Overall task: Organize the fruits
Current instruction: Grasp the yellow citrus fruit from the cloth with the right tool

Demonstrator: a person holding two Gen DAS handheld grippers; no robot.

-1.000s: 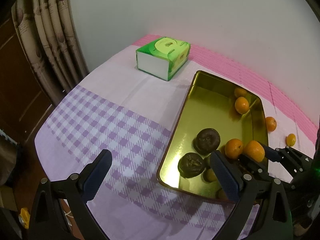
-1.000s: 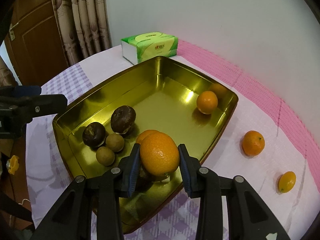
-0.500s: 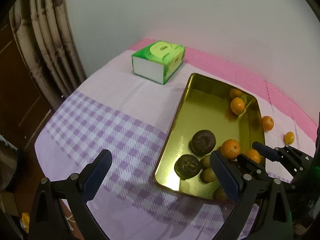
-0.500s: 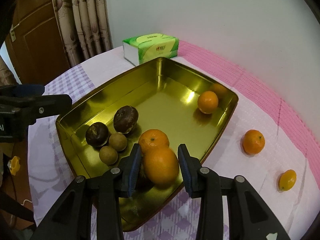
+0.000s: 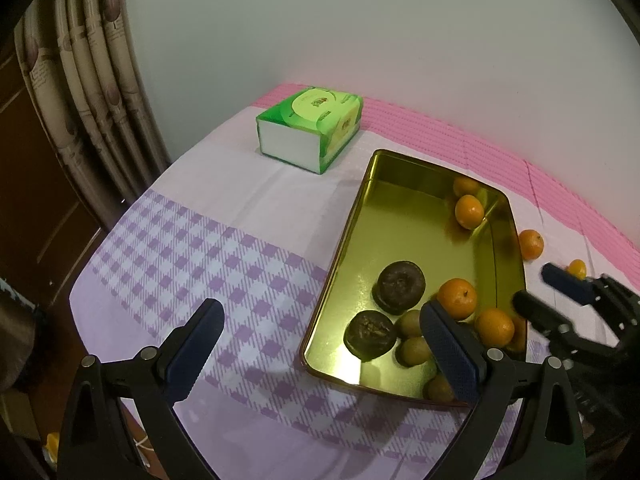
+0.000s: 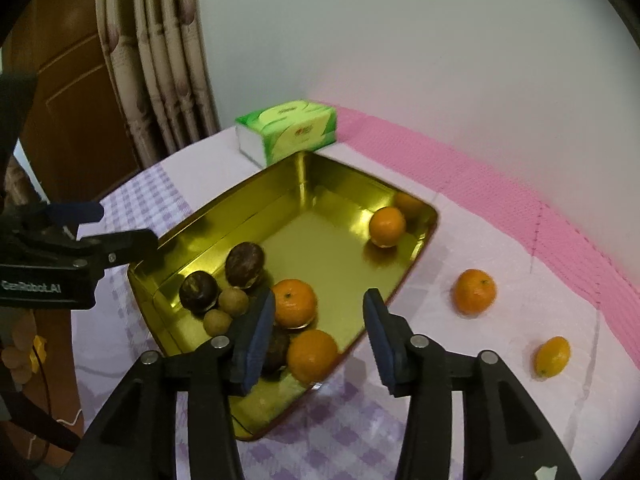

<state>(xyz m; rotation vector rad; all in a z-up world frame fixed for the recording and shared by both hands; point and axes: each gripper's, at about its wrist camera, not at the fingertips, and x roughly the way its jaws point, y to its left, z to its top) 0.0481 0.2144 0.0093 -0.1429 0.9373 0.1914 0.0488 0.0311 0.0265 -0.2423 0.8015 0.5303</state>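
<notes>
Where right hand-held gripper (image 6: 318,330) gapes, finger (image 6: 256,334) half-hides dark fruit (image 6: 276,354).

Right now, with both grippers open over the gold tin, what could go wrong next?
1. The round orange mandarin lies close to the shiny gold metal tray's near wall, under the open right gripper; a careless lift might nudge it.
2. A second orange mandarin and a small oval kumquat lie loose on the cloth and could roll if clipped.
</notes>
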